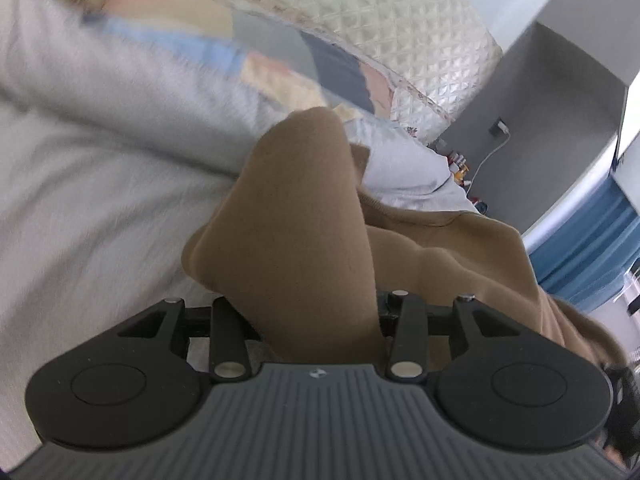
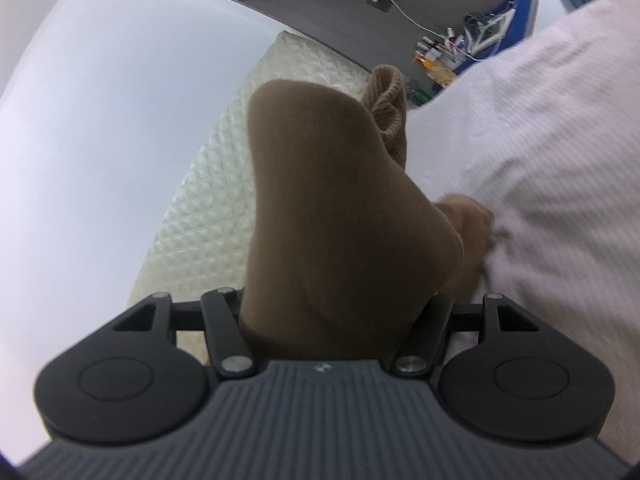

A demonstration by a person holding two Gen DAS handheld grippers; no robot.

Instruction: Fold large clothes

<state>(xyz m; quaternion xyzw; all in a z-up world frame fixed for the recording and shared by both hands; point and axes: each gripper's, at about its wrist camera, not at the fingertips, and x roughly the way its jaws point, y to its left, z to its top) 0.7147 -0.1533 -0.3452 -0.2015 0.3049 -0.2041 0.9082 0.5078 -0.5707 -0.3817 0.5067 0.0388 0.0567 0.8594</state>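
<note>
A brown sweater (image 1: pixel 304 216) is bunched up between the jaws of my left gripper (image 1: pixel 316 304), which is shut on it. The cloth covers the fingers. The rest of the sweater trails to the right over a white bed sheet (image 1: pixel 88 208). In the right wrist view another fold of the same brown sweater (image 2: pixel 328 208), with a ribbed cuff (image 2: pixel 388 100) sticking up behind it, is clamped in my right gripper (image 2: pixel 340 304). Its fingers are also hidden by the cloth.
A quilted cream headboard (image 1: pixel 404 40) runs along the bed, also seen as a quilted panel (image 2: pixel 208 184) beside a white wall (image 2: pixel 100 120). Patterned pillows (image 1: pixel 224 52) lie near it. A grey wall with a plugged-in charger (image 1: pixel 498 128) and a cluttered side table (image 2: pixel 444 52) stand beyond.
</note>
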